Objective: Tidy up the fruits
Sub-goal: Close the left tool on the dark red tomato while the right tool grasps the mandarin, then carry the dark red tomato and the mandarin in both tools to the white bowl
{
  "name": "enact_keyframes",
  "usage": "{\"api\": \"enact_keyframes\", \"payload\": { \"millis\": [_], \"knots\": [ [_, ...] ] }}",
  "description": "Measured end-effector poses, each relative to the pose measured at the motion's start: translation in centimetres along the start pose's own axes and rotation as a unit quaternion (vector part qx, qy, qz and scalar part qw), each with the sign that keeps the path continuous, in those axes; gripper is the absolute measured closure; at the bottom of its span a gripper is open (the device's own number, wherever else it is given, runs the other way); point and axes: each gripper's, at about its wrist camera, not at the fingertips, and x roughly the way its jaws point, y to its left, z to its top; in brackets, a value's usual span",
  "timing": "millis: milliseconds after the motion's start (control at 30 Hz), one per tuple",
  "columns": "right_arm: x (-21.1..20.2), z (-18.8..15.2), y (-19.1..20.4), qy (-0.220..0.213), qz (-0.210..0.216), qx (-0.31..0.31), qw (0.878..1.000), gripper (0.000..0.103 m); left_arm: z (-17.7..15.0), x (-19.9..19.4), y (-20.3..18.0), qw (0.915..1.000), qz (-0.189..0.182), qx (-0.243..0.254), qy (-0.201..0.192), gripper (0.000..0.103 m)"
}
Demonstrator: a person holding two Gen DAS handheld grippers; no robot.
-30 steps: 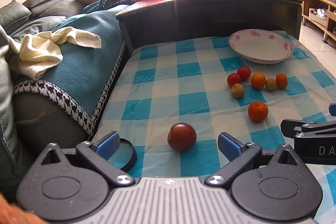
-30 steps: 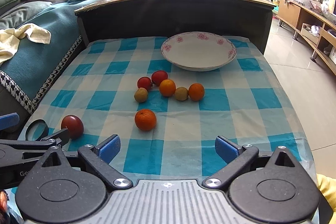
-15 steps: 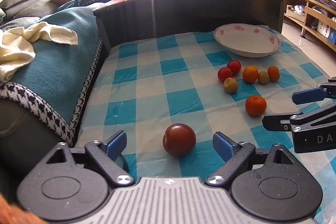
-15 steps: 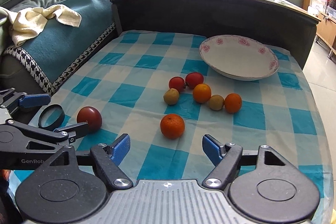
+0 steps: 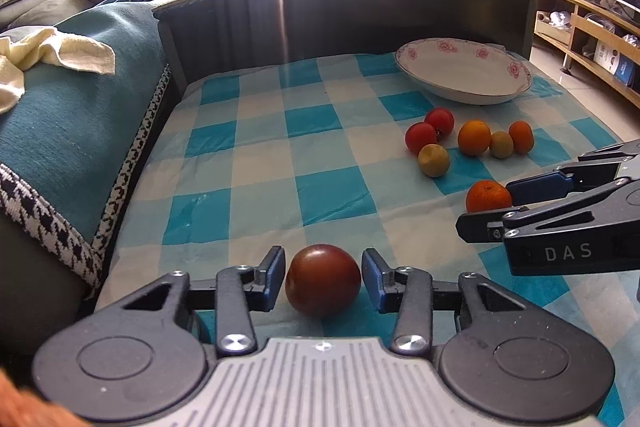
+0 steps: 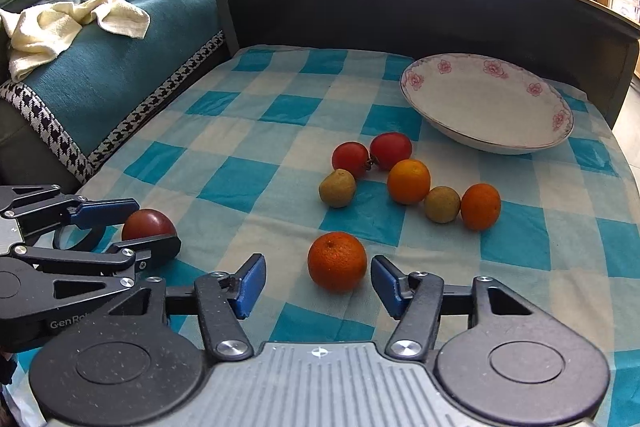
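A dark red tomato [image 5: 323, 279] lies on the blue checked cloth [image 5: 260, 155], right between the blue pads of my left gripper [image 5: 323, 275]. Its jaws are closing and the pads stand just off the tomato's sides. My right gripper [image 6: 318, 283] straddles a lone orange [image 6: 337, 261]; its jaws are closing too, with a clear gap on the left side. Each gripper shows in the other's view: the left gripper [image 6: 156, 227] around the tomato [image 6: 148, 223], the right gripper [image 5: 486, 207] around the orange [image 5: 486, 195]. A white flowered bowl [image 6: 484, 103] sits empty at the far right.
Several small fruits [image 6: 400, 179], red, orange and yellow-green, cluster between the orange and the bowl. A black ring [image 6: 76, 241] lies under the left gripper. A teal-covered sofa [image 5: 72, 99] with a cream towel [image 5: 52, 51] borders the left; a dark curved counter wall [image 5: 360, 7] closes the back.
Both grippers have moved forward and down onto their fruits. Their jaws have narrowed from wide open, the left one nearly to the tomato's width. No fruit has moved.
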Motion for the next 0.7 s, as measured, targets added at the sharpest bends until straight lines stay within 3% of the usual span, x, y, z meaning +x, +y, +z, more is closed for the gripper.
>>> {"api": "enact_keyframes", "payload": {
  "millis": [100,167,233,400,700],
  "knots": [
    [0.6,0.2,-0.2,0.001,-0.007,-0.002,1.000,0.056,0.1,0.4,-0.1,1.0000,0.004,0.005,-0.003,0.054],
    [1.0,0.2,-0.5,0.009,-0.012,0.004,1.000,0.069,0.1,0.4,-0.2,0.9999,0.006,0.007,-0.004,0.054],
    [1.2,0.1,-0.6,0.015,-0.017,0.002,1.000,0.073,0.0,0.4,-0.3,0.9999,0.009,0.012,-0.005,0.054],
    [1.2,-0.1,-0.8,0.012,-0.015,-0.003,1.000,0.074,-0.2,1.2,-0.2,0.9995,0.028,0.009,0.012,0.054],
    [1.0,0.0,-0.8,0.016,-0.012,-0.001,1.000,0.075,-0.1,1.5,-0.1,0.9993,0.022,-0.009,0.027,0.054]
  ]
}}
